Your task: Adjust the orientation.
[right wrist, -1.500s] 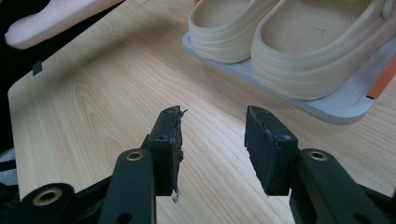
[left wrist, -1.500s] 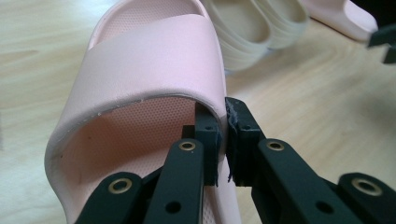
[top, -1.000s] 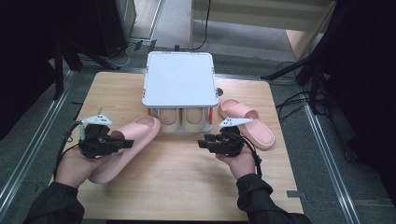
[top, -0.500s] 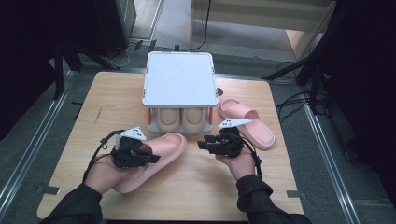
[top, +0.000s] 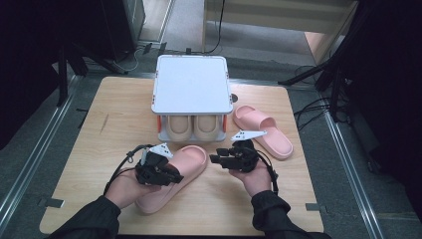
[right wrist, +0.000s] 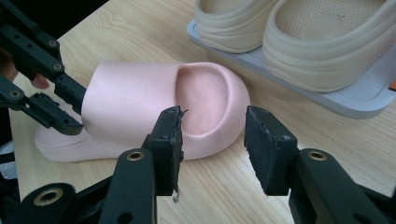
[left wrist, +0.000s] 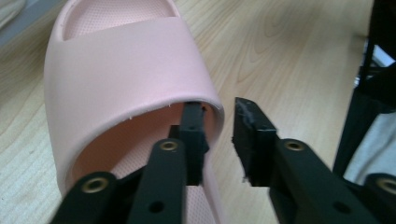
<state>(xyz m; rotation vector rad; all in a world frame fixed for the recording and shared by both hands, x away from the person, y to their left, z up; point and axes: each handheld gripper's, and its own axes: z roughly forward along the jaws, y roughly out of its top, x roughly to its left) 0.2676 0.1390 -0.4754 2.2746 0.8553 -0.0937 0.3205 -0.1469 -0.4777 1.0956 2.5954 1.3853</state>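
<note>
1. The pink slipper (top: 176, 177) lay on the tabletop (top: 99, 134) at about 6 o'clock from the grey shoe rack (top: 191, 89), its toe pointing toward 1 o'clock.
2. The left tongs (left wrist: 219, 135) straddled the strap's edge: one jaw sat under the strap, the other outside it. The jaws had just been opening, with a gap visible at the outer pad, so the slipper was no longer pinched.
3. The right tongs (right wrist: 212, 140) stood spread and empty, aimed at the slipper's toe from about 3 o'clock.
4. Two beige slippers (top: 191, 127) filled the rack's lower shelf; a second pink slipper (top: 263, 132) lay at 4 o'clock from the rack.
5. Judgement: the release would go well if the left tongs withdrew straight back, without snagging the strap and turning the slipper.
</note>
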